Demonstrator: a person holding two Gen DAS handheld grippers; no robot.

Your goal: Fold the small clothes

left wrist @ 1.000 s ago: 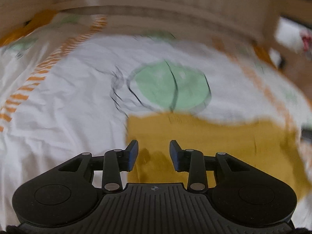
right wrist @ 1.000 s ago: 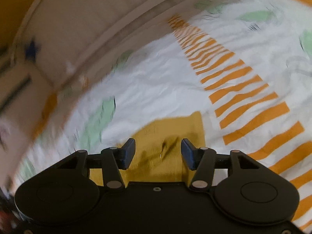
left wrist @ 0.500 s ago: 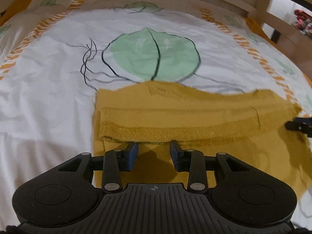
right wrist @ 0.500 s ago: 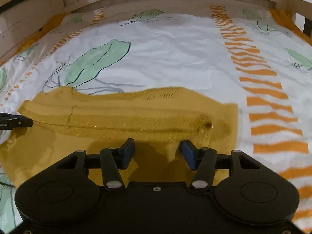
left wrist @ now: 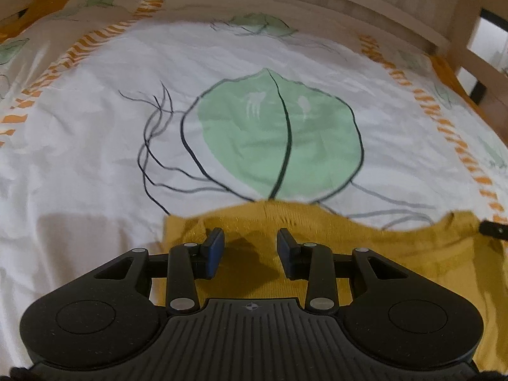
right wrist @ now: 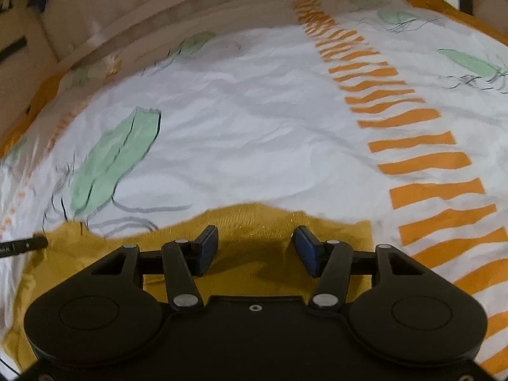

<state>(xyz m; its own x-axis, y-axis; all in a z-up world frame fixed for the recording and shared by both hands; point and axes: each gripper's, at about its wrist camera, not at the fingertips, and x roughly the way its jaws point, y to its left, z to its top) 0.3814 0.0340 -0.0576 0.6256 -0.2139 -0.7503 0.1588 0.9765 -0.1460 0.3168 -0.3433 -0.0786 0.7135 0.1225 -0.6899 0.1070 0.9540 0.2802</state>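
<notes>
Bed: white leaf-print sheet, wooden rails at far edges, broad bare sheet beyond. Mustard garment: flat at near edge, long axis left-right. Left gripper, right gripper: fingers spread, released, over its opposite ends.

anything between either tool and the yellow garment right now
Nothing visible. The left tool and right tool both hang open directly over the mustard garment, which lies on the leaf-print bedsheet.
</notes>
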